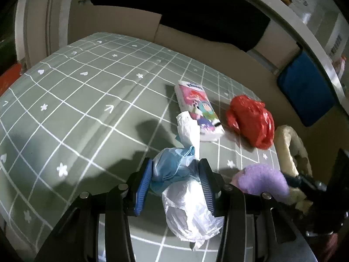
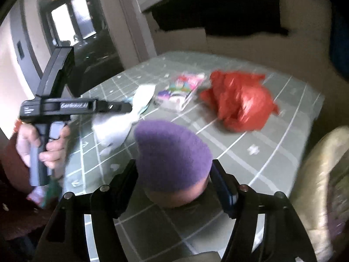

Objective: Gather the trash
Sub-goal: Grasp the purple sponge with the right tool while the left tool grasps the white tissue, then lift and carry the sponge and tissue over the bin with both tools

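1. Right wrist view is looking blurry, so the pictures on the tissue pack (image 2: 183, 91) are hard to make out.
2. Left gripper (image 1: 175, 175) is squeezing a crinkly bundle of plastic bags (image 1: 174, 174), blue and white, over the green checked tablecloth (image 1: 87, 109).
3. Right gripper (image 2: 174, 181) is holding a fuzzy purple ball (image 2: 172, 155) between wide jaws; its pink bottom is showing.
4. A shiny red plastic bag (image 1: 253, 120) is lying crumpled on the cloth, just beside the flat tissue pack.
5. A hand (image 2: 50, 146) is gripping the left gripper's handle, and its sleeve is getting cut off at the edge.
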Action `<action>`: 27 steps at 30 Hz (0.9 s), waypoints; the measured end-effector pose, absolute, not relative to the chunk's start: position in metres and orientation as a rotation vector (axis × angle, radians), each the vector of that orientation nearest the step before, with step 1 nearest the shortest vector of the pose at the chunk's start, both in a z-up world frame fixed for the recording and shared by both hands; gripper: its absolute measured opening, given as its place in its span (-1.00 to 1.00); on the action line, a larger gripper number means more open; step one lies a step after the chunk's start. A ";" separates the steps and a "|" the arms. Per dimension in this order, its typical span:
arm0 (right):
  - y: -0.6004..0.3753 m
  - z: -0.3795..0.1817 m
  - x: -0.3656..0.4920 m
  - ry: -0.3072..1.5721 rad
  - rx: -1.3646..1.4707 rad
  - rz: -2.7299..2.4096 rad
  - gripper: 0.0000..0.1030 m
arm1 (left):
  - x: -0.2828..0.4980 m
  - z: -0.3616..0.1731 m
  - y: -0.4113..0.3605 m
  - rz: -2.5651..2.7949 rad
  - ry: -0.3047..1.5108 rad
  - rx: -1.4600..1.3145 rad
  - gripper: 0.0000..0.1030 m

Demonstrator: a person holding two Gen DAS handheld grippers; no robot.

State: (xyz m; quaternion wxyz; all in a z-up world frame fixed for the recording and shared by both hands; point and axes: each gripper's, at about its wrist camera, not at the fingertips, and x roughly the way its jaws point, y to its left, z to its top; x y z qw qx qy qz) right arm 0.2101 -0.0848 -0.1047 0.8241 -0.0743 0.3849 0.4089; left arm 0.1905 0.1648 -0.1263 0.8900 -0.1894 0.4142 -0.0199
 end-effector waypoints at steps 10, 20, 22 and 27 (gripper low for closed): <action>-0.053 -0.105 0.211 0.791 -0.345 0.841 0.24 | 0.185 -0.133 0.170 -0.060 0.870 -0.435 -0.03; -0.091 -0.056 0.204 0.707 -0.161 0.691 0.21 | 0.168 -0.084 0.139 -0.056 0.726 -0.301 -0.18; -0.097 -0.047 0.203 0.687 -0.141 0.670 0.21 | 0.163 -0.067 0.131 -0.045 0.674 -0.267 -0.18; -0.103 -0.026 0.195 0.626 -0.115 0.646 0.21 | 0.152 -0.032 0.112 -0.033 0.572 -0.197 -0.18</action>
